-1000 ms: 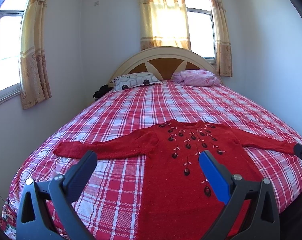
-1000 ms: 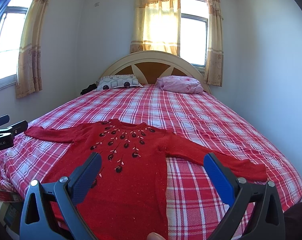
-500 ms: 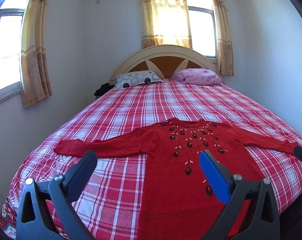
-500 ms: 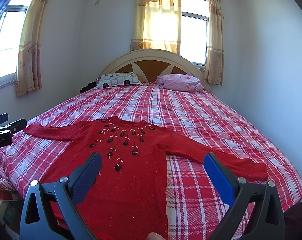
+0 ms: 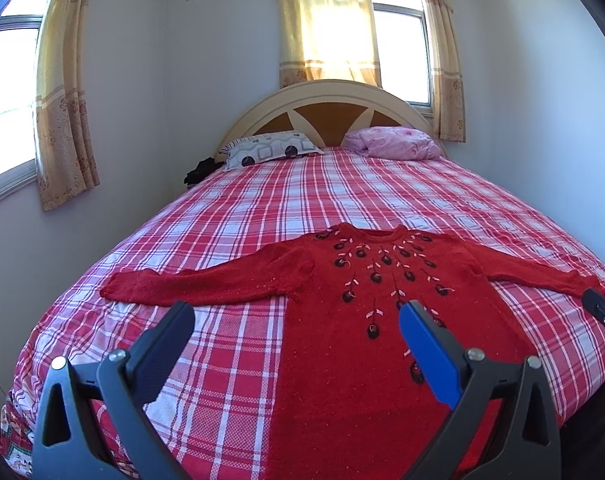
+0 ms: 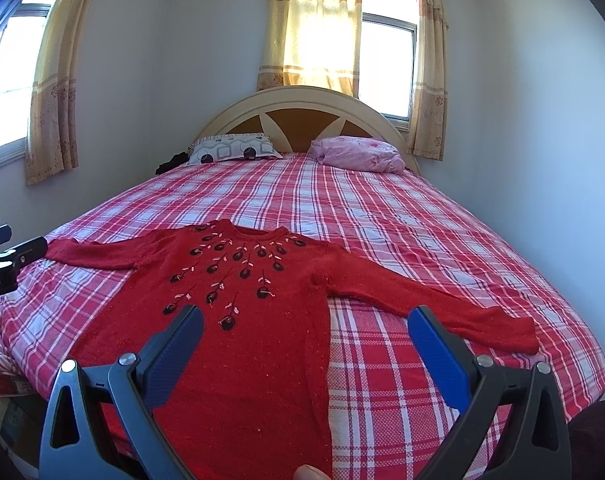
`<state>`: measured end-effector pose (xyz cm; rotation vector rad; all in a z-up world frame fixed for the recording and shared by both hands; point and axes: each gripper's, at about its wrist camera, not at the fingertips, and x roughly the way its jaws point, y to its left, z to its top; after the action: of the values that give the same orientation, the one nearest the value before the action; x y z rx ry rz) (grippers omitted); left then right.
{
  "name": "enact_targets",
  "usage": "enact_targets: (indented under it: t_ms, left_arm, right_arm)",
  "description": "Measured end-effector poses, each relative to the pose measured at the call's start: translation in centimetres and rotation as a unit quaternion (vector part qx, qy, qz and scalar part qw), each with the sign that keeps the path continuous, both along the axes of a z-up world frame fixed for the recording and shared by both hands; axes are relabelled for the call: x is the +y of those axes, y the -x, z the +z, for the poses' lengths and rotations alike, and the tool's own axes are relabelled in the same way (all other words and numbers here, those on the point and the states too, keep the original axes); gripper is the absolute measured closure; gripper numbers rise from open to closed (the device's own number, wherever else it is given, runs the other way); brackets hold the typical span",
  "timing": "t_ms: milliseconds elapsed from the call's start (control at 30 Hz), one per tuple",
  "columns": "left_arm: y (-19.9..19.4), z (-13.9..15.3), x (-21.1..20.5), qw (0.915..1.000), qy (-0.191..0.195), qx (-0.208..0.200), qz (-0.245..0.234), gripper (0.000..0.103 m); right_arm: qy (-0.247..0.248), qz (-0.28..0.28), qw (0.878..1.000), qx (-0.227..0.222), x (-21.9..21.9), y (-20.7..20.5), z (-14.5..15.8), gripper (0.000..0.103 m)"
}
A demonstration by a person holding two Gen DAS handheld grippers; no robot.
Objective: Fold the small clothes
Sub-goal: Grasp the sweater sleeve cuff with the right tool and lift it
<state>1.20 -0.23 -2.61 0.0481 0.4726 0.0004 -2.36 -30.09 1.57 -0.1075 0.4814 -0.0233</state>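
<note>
A red knit sweater (image 5: 366,320) with dark embroidered flowers lies flat, face up, on the near part of the bed, both sleeves spread sideways; it also shows in the right wrist view (image 6: 246,312). My left gripper (image 5: 296,320) is open and empty, held above the bed's front edge, over the sweater's left side. My right gripper (image 6: 304,328) is open and empty, held above the sweater's right side near the hem. The right gripper's tip shows at the right edge of the left wrist view (image 5: 604,316).
The bed has a red and white plaid cover (image 5: 302,200) and a curved headboard (image 5: 326,108). A patterned pillow (image 5: 268,150) and a pink pillow (image 5: 394,144) lie at the head. Walls stand close on both sides, with curtained windows.
Both grippers have drifted slightly, and the sweater sits a little higher in both views. The sweater has not moved on the bed.
</note>
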Motion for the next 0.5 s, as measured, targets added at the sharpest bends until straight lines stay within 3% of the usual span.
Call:
enact_targets:
  t_ms: [367,500]
  left_arm:
    - [-1.8,-2.8,-2.1,0.9991,-0.006,0.039,-0.017,0.000]
    - [-3.5,-4.6,-2.4,0.9978,-0.012,0.064,-0.014,0.000]
  right_arm:
    - [0.008,-0.039,0.999,0.037,-3.1,-2.4,-3.0,0.001]
    - [-0.025,-0.059,0.997,0.039,-6.2,-3.2,-3.7,0.001]
